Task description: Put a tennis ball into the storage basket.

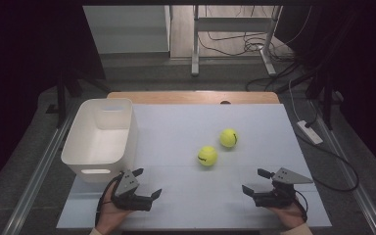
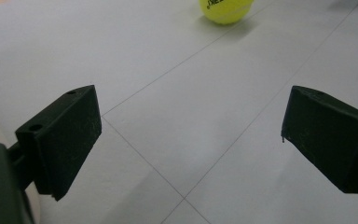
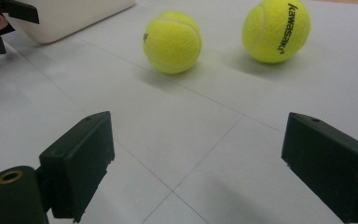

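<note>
Two yellow tennis balls lie on the white table top: the nearer ball and the farther ball, a little apart. A white bin stands at the left. My left gripper rests near the front edge beside the bin, open with nothing between its jaws; one ball shows far ahead of it. My right gripper sits at the front right, open and empty, with both balls ahead of it.
The white bin's corner shows at the upper left of the right gripper view, with the left gripper beside it. A wooden strip runs along the table's far edge. Cables and a power strip lie on the floor to the right.
</note>
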Available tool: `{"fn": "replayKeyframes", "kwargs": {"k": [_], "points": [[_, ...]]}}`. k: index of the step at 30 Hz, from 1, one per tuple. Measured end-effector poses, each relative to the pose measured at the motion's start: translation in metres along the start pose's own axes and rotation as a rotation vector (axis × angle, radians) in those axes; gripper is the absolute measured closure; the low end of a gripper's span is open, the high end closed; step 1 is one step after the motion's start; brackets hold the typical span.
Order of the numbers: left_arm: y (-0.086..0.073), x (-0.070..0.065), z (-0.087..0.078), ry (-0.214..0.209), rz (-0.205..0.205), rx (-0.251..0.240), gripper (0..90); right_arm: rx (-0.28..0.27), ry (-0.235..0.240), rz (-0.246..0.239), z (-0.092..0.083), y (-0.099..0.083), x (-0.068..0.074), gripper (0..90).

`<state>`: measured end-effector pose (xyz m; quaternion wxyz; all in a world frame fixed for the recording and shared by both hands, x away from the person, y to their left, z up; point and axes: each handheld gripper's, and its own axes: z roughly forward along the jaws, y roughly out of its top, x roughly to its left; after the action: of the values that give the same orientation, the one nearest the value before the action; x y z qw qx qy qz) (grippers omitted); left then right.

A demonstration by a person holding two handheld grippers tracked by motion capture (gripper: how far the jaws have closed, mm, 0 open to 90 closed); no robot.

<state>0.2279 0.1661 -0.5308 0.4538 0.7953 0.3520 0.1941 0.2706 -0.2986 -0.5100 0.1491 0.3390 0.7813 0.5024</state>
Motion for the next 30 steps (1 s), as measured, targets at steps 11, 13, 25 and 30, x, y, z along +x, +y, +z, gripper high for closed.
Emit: {"fn": "replayKeyframes", "kwargs": {"k": [11, 13, 25, 30], "points": [[0.0029, -0.0004, 0.0027, -0.012, -0.003, 0.001, 5.4, 0.012, 0.004, 0.012, -0.0002, -0.0026, 0.0025, 9.5], [0.0032, 0.0003, 0.002, -0.01, -0.006, 0.001, 5.5, 0.014, 0.004, 0.014, 0.0001, -0.0029, 0.0026, 9.5], [0.0045, 0.0009, 0.0021, -0.013, -0.01, 0.004, 5.5, 0.008, 0.009, 0.011, 0.0006, -0.0034, 0.0031, 9.9], [0.0079, -0.0007, 0.002, -0.027, -0.005, 0.005, 5.8, 0.01, 0.003, 0.007, 0.0007, -0.0034, 0.0036, 10.0]]}}
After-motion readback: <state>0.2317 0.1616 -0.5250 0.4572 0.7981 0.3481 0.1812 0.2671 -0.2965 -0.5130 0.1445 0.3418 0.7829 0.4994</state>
